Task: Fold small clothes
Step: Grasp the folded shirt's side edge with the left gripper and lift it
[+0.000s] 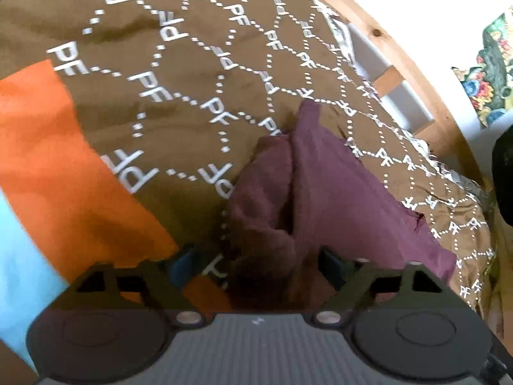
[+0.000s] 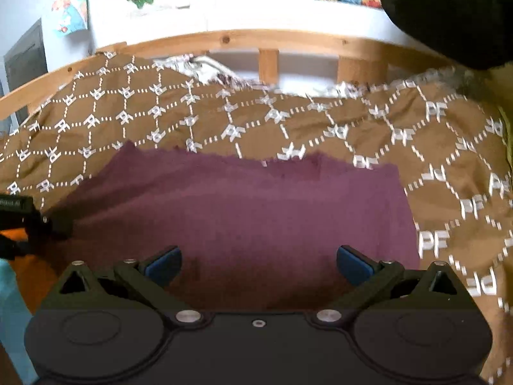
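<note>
Here we have the maroon garment [image 2: 243,211] spread on the brown patterned bedspread [image 2: 449,160], short of the wooden bed rail [image 2: 224,40], flat so that a fold can be laid cleanly. Our left claw [image 1: 256,264] stands released, its jaws wide on either side of a bunched ridge of that garment, the pads not pressing it. Our right claw [image 2: 258,264] is released too, over the garment's near edge. An orange cloth [image 1: 48,160] lies beside the garment. We see no containers.
</note>
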The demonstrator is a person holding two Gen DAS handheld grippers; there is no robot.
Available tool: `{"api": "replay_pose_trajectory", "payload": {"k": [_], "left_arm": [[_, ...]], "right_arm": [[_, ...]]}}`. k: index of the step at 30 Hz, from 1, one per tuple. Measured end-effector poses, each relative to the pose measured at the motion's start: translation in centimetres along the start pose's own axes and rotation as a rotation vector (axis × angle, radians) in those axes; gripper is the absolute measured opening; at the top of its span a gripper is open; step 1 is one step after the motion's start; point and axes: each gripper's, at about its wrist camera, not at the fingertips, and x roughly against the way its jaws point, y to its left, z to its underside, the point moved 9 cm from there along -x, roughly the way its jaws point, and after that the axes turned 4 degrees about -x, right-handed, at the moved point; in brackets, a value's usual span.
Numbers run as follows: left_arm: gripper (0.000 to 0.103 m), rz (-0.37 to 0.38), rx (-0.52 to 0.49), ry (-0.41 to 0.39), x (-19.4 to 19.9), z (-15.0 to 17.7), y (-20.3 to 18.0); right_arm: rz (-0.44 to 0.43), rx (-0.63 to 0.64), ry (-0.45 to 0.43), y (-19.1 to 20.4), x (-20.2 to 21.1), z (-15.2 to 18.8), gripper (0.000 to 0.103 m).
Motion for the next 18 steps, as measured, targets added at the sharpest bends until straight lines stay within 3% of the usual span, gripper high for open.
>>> {"api": "replay_pose_trajectory", "payload": {"k": [8,12,18], "left_arm": [[0.095,-0.014,-0.065,-0.079,-0.7,-1.0,-0.6],[0.093,-0.02,-0.041,-0.089,-1.0,-0.9,0.1],[0.091,-0.033,-0.074,-0.098,-1.0,-0.6,0.1]], "right_arm": [[0.059,-0.025,-0.085,0.9,-4.8,-0.6,0.102],[0.111,0.012,-0.011,1.0,-7.4,1.9,0.102],[0.147,0.045,-0.055,1.6,-7.3,2.7,0.102]]}}
